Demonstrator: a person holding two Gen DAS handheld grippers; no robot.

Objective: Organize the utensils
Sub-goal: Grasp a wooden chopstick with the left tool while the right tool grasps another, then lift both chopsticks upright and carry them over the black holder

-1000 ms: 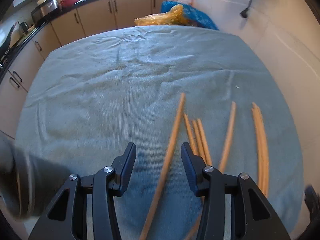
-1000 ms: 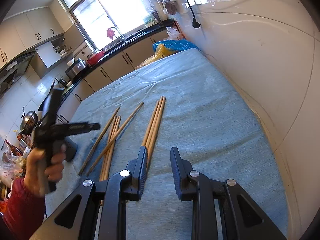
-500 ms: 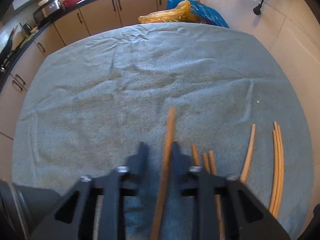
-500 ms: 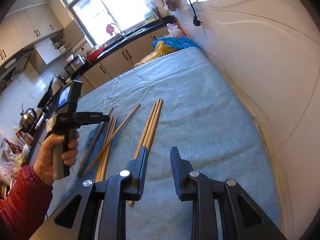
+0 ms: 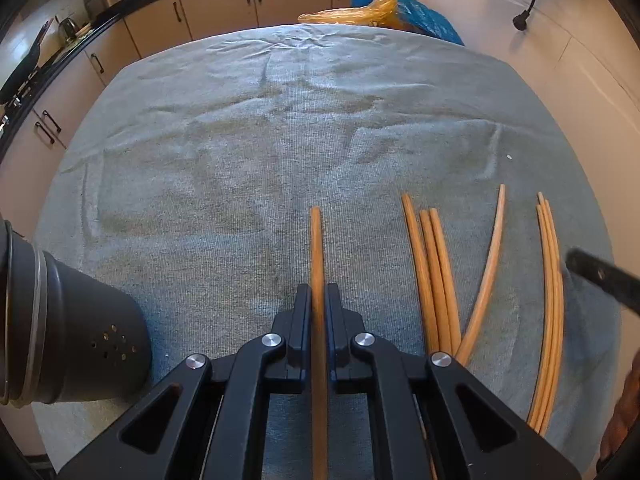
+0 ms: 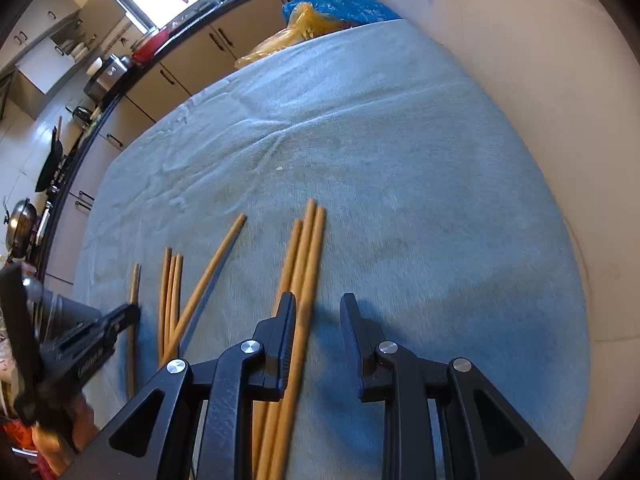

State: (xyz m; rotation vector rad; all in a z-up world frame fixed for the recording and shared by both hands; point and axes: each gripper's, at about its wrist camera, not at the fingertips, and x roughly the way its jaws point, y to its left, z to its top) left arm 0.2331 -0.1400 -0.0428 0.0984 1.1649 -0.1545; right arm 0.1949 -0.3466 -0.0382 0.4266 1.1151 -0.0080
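Several wooden chopsticks lie on a grey-blue towel (image 5: 240, 152). My left gripper (image 5: 319, 300) is shut on one chopstick (image 5: 317, 240) that points straight ahead. To its right lie three chopsticks (image 5: 434, 272), a single slanted one (image 5: 490, 268) and another three (image 5: 552, 280). My right gripper (image 6: 318, 312) is open over that far-right bundle (image 6: 306, 248); one chopstick runs just inside the left finger (image 6: 286, 320). The left gripper (image 6: 96, 340) shows at the left of the right wrist view.
A dark perforated holder (image 5: 72, 320) lies on its side at the towel's left front edge. Blue and yellow plastic bags (image 5: 384, 12) sit beyond the far edge. Kitchen cabinets (image 5: 224, 12) stand behind; a white wall (image 6: 540, 80) borders the right side.
My left gripper has closed on the single chopstick, which now points straight ahead. My right gripper has moved down and forward over the right-hand bundle and stayed open.
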